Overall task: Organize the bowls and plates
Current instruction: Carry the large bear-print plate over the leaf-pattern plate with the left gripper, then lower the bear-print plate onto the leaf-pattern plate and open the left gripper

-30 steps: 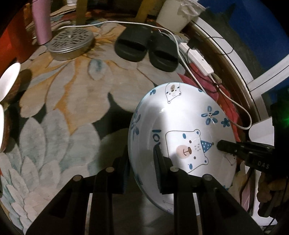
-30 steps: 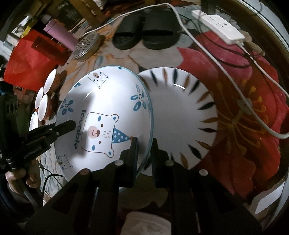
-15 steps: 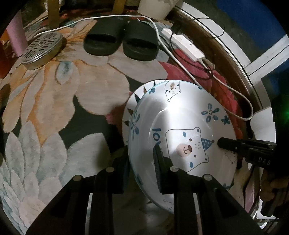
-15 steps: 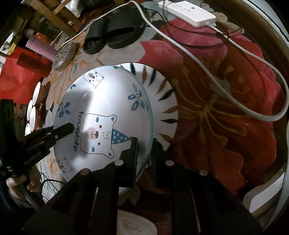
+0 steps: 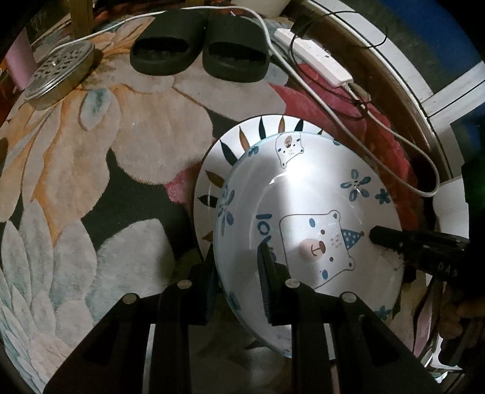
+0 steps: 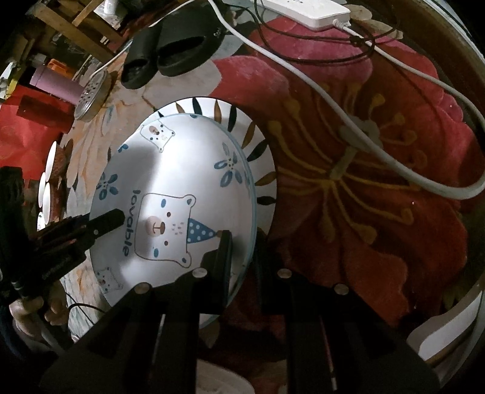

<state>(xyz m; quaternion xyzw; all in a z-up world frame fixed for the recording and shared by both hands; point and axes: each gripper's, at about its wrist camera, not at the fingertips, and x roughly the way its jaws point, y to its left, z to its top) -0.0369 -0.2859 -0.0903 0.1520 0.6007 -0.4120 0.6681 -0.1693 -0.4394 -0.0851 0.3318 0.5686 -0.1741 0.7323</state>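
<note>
Two plates are in play: one bear-print plate [image 5: 306, 218] with the word "lovable" on it, and one white plate rimmed with dark and tan leaf strokes [image 5: 230, 145] lying on the flowered rug [image 5: 91, 181]. The bear-print plate sits tilted over the leaf-rimmed one, covering most of it, so only an arc of the painted rim shows. Two grippers hold it at opposite edges: the left gripper [image 5: 236, 272] is clamped on the rim with one finger under and one on the face, and the right gripper [image 6: 242, 257] is clamped likewise on the far edge, its upper finger beside the bear's party hat. Around them I count two black slippers [image 5: 200, 51] side by side, one perforated metal lid [image 5: 57, 72], one pink tumbler [image 6: 57, 85], one white power strip [image 6: 303, 9] with cords trailing over the rug, and a few white bowl rims [image 6: 48, 181] at the edge.
</note>
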